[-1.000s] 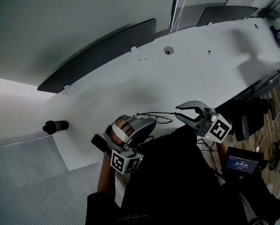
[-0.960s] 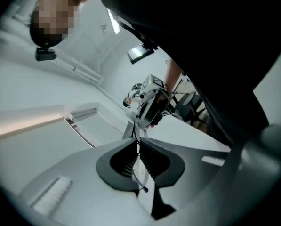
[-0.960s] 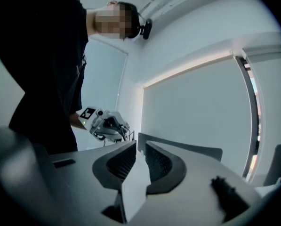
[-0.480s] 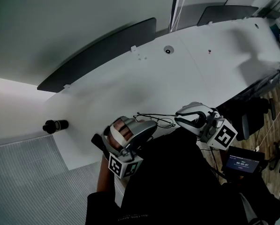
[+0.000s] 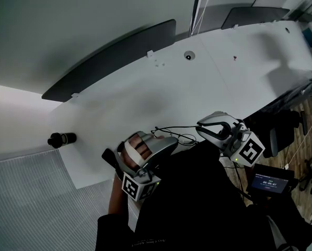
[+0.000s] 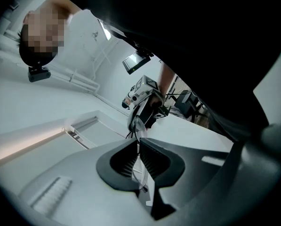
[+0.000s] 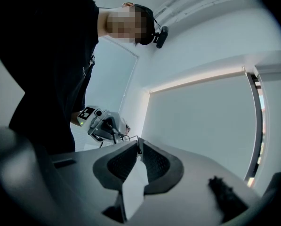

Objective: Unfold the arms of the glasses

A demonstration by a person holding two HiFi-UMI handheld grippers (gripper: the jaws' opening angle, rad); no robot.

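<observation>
Over the surface (image 5: 197, 82), left gripper (image 5: 169, 141) jaws pinch the glasses (image 5: 180, 137). Right gripper (image 5: 199, 129) jaws just squeezed tighter on one arm (image 7: 139, 145), which should swing out next.

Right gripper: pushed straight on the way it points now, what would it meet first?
The glasses: the right gripper has just been closing on their arm. Straight beyond, probably the left gripper, which faces it; depth is unclear.
</observation>
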